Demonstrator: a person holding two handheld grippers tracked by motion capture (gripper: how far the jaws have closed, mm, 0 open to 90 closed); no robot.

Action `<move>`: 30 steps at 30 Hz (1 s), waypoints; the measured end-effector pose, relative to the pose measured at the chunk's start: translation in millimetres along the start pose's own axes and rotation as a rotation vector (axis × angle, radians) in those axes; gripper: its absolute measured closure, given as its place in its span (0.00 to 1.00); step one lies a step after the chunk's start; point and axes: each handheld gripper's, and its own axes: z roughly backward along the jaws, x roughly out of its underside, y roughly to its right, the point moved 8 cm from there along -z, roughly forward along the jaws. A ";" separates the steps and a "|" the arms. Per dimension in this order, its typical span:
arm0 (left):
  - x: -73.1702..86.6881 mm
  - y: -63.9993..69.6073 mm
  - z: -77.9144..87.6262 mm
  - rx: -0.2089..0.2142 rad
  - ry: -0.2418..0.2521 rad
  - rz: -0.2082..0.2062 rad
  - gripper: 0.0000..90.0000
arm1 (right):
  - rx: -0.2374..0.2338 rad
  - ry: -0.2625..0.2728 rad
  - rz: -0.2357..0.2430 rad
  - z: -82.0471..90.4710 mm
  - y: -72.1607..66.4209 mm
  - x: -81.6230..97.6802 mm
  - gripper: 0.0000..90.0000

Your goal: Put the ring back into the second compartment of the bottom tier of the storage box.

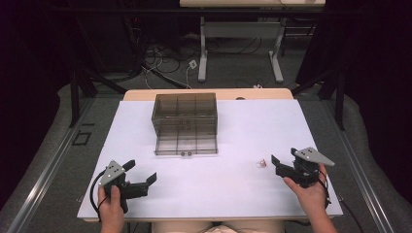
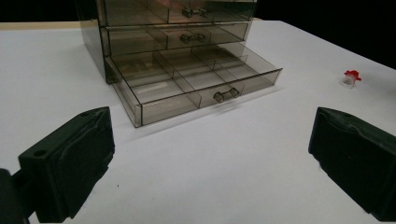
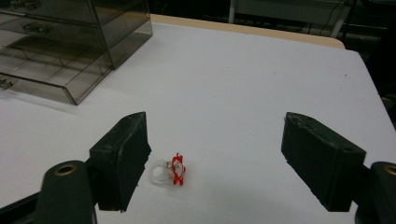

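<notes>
Ring [image 3: 169, 171], a small clear band with a red ornament, lies loose on the white surface [image 1: 228, 184] just ahead of the right tool [image 3: 212, 158], toward the 9 o'clock jaw, untouched. That tool's jaws stand apart, as do the left tool's [image 2: 210, 154]. The drawer cabinet [image 1: 184, 121], its bottom drawer [image 2: 196, 84] pulled out, stands at 12 o'clock. Risk, as I judge it: an off-centre closing could knock the ring away, since one jaw would reach it first.

No text, label, brand, number or sign can be read anywhere. The drawer box [image 1: 184, 122] bears no lettering. The ring [image 3: 169, 171] carries red marks, too small to read as writing.
</notes>
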 end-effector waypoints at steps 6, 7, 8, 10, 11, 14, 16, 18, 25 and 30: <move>-0.5 -1.3 0.8 -0.002 0.005 -0.001 0.00 | -0.021 -0.036 -0.006 -8.6 -6.8 -3.3 0.25; -0.6 -1.3 0.8 -0.002 0.005 -0.001 0.00 | -0.027 -0.046 0.001 -9.9 -7.4 -4.0 0.25; -0.6 -1.3 0.8 -0.002 0.005 -0.001 0.00 | -0.027 -0.046 0.001 -9.9 -7.4 -4.0 0.25; -0.6 -0.5 0.8 0.001 0.006 0.005 0.00 | -0.025 -0.052 -0.002 -12.9 -10.4 -6.4 0.25; -0.6 -0.5 0.9 0.002 0.006 0.005 0.00 | -0.024 -0.057 0.002 -13.7 -11.0 -7.1 0.25; -0.7 -0.8 1.1 0.003 0.007 0.005 0.00 | -0.017 -0.065 -0.007 -16.1 -12.0 -7.7 0.26; -0.6 -1.0 1.2 0.004 0.006 0.006 0.00 | -0.021 -0.078 -0.010 -19.0 -12.8 -7.6 0.27; -0.7 -0.8 1.4 0.006 0.008 0.008 0.00 | -0.022 -0.088 -0.008 -23.4 -13.7 -7.6 0.28; -0.3 -1.0 1.3 0.008 0.005 0.007 0.00 | -0.034 -0.122 -0.020 -32.5 -18.8 -2.9 0.28; -0.2 -1.1 1.1 0.010 0.005 0.008 0.00 | -0.027 -0.138 -0.010 -37.6 -18.5 2.3 0.30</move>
